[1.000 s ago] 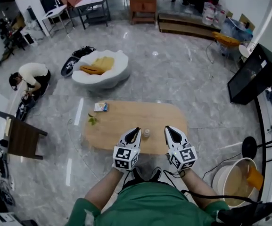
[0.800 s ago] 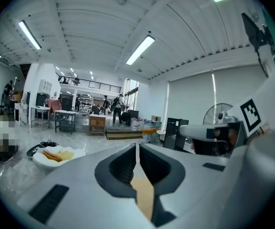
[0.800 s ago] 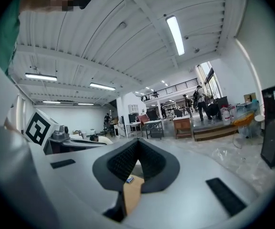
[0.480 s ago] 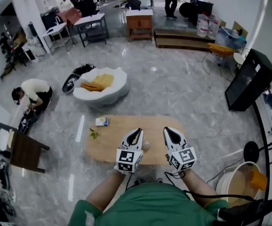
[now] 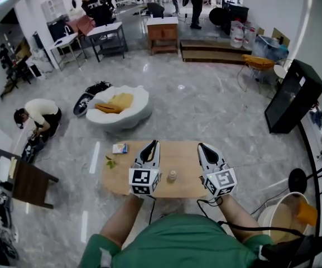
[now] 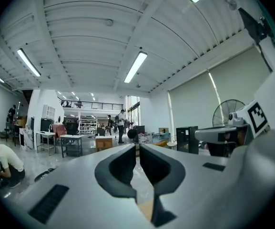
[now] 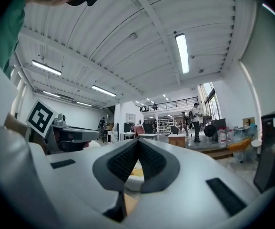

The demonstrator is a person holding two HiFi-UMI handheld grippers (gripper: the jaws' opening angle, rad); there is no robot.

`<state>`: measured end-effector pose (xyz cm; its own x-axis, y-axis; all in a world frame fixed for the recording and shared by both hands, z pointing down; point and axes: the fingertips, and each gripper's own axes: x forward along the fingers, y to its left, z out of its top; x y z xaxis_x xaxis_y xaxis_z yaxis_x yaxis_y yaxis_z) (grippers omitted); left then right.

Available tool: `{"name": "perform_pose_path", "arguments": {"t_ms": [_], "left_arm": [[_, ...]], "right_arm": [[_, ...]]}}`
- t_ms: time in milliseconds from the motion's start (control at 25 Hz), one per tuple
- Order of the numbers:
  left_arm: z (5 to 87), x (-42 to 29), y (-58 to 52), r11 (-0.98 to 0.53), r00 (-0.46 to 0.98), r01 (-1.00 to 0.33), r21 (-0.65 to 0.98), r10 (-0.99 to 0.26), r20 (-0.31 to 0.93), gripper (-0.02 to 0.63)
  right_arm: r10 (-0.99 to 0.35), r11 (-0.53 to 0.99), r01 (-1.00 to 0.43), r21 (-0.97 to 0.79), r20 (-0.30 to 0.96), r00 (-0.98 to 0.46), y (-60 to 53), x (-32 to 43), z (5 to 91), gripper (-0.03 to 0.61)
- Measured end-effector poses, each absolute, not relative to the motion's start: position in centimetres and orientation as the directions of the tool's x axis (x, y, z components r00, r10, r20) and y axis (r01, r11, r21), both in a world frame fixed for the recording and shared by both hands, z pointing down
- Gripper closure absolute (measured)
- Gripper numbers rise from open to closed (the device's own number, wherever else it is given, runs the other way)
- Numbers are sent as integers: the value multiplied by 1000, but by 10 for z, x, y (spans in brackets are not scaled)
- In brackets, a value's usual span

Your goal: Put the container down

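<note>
We hold the left gripper [image 5: 152,146] and right gripper [image 5: 203,148] over the desk [image 5: 178,153], each with its fingers closed together on nothing. The container [image 5: 172,176] stands near the desk's near edge between them, touching neither. Farther left lie a small box [image 5: 119,148] and a leaf [image 5: 109,161].

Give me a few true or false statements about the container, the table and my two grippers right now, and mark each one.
1. The small container stands on the wooden table between the two grippers. True.
2. The left gripper holds the container. False: its jaws are shut on nothing, and the container stands free.
3. The right gripper has its jaws wide apart. False: they are closed together and empty.
4. A small box lies near the table's far left corner. True.
</note>
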<state>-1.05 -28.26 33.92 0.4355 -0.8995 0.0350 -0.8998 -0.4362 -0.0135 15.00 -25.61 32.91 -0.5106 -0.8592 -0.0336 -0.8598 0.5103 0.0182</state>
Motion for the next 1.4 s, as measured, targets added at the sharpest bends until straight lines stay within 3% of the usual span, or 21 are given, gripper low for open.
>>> {"name": "perform_pose_path", "arguments": {"t_ms": [280,600,1400], "left_arm": [[318,-45,-299,-361,361,-932,-5,-932,0,575],[320,-80,-299,-290,290,-957,20,-957,-5,575],[341,-79,-302,-283,285,-958,47,-958,42,575]], "right_arm": [[-873,471,-879,78,-99,-477,-278,175,288,565],[-865,495,-867,49,-65,-498,-280,169,303,565],[-842,536,-844,22,-56,-536,-286,153,313,565]]}}
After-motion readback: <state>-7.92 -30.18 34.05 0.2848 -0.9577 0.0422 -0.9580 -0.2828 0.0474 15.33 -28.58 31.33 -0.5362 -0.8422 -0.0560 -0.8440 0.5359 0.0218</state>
